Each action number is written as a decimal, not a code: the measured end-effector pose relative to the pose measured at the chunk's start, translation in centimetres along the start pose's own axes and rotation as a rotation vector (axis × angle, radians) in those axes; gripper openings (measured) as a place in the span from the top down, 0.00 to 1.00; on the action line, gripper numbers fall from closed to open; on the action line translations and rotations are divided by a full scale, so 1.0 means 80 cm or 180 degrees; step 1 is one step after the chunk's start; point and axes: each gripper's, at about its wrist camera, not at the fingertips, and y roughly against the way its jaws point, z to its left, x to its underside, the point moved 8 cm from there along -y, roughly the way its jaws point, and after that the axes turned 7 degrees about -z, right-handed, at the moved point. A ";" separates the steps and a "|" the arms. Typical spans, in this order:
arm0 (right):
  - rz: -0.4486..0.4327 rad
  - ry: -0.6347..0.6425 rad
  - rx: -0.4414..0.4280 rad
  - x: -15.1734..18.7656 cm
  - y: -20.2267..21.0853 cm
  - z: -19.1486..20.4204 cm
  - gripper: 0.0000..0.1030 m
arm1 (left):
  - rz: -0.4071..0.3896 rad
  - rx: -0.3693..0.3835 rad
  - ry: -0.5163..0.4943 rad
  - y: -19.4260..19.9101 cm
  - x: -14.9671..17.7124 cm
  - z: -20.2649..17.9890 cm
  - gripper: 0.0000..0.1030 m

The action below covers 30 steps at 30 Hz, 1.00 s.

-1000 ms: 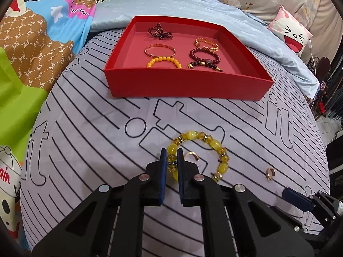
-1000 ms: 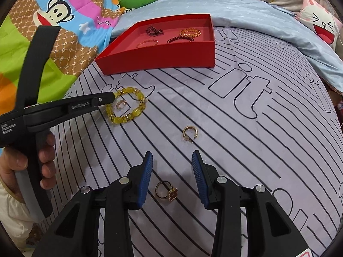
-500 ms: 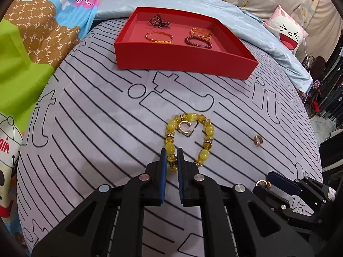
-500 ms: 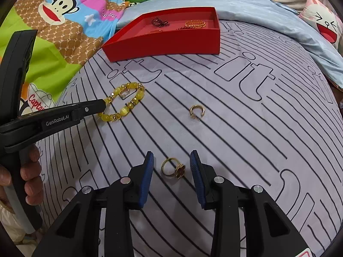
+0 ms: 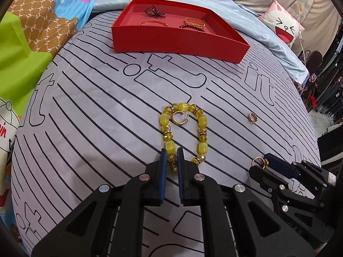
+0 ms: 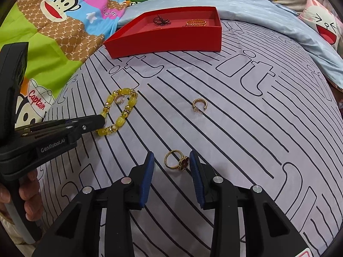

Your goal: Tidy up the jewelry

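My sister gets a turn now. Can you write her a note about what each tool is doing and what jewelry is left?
Left tool: shut on the yellow bracelet, which lies on the bed.
Right tool: open around the gem ring, not gripping.
Red tray: some pieces already in.
Left: bracelet, gem ring, hoop inside the bracelet, other hoop on the sheet.

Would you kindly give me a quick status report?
Left claw shut on yellow bracelet. Right claw open, straddling gold ring. Small hoop lies inside bracelet loop.
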 end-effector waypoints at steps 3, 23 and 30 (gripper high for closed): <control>0.0001 -0.0031 -0.0013 0.001 0.002 -0.002 0.69 | 0.0006 0.0029 -0.0005 0.004 0.004 -0.001 0.91; -0.0037 0.0003 0.0010 0.002 0.002 0.000 0.69 | -0.0144 -0.0181 -0.0065 0.000 -0.005 0.006 0.62; -0.0049 -0.0018 0.0087 0.002 0.001 -0.006 0.81 | -0.0145 -0.0076 -0.0125 -0.001 -0.001 -0.003 0.90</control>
